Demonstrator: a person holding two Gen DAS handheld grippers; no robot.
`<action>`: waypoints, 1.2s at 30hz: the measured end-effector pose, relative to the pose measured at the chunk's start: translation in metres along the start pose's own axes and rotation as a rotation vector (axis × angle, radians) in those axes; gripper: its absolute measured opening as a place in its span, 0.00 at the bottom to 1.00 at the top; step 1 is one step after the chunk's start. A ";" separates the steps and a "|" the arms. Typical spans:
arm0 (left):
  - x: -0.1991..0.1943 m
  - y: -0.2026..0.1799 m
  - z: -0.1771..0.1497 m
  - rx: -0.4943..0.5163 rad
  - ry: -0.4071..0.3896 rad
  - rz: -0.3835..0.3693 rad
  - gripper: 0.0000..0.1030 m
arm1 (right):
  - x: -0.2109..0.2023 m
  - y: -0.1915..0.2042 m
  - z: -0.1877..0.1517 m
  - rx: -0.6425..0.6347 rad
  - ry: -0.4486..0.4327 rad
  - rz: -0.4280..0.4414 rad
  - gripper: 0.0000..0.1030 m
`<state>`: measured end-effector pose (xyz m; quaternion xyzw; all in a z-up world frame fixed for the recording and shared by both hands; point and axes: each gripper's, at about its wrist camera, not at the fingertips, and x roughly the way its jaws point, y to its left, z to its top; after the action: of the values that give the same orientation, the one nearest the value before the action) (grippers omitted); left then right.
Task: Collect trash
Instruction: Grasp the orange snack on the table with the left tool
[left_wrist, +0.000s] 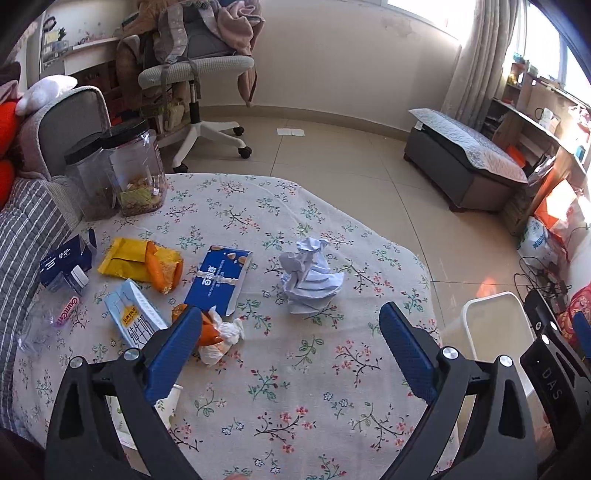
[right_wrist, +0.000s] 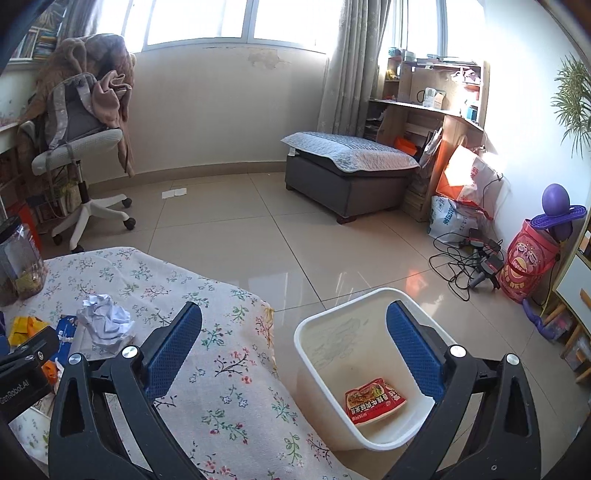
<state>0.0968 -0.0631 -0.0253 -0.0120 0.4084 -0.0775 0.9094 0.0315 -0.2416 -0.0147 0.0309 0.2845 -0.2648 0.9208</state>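
Looking from the left wrist view, most of the trash is seen spread on the flowered tabletop (left_wrist: 314, 387). A crumpled paper ball (left_wrist: 312, 280) lies near the middle. To its left lie a blue snack box (left_wrist: 219, 277), a yellow wrapper (left_wrist: 142, 262), a light blue milk carton (left_wrist: 135, 321) and a small white tissue wad (left_wrist: 225, 338). Two clear jars (left_wrist: 122, 173) with black lids are seen at the far left; some bits of food are in the bottom of one.

The left claw (left_wrist: 291, 330) is held wide open above the tabletop, and nothing is between its fingers. Its jaws are opening a little more.

Only the rim of the white bin (left_wrist: 495, 328) is seen in this view, on the floor at the right of the tabletop. In the right wrist view the inside of the bin (right_wrist: 321, 339) is shown. One red food packet (right_wrist: 375, 400) lies at its bottom. The paper ball (right_wrist: 105, 319) is seen at the left there.

The right claw (right_wrist: 295, 328) is also held wide open and empty, over the edge of the tabletop and the bin.
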 end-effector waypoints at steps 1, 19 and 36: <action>0.000 0.011 -0.001 -0.014 0.003 0.013 0.91 | -0.002 0.009 -0.001 -0.013 0.005 0.016 0.93; 0.057 0.197 0.012 -0.124 0.210 0.221 0.91 | -0.019 0.142 -0.049 -0.276 0.106 0.217 0.93; 0.150 0.195 0.056 -0.251 0.453 -0.051 0.76 | 0.012 0.127 -0.060 -0.253 0.205 0.213 0.93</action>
<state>0.2624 0.1050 -0.1157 -0.1176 0.6075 -0.0497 0.7840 0.0736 -0.1258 -0.0835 -0.0283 0.4028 -0.1234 0.9065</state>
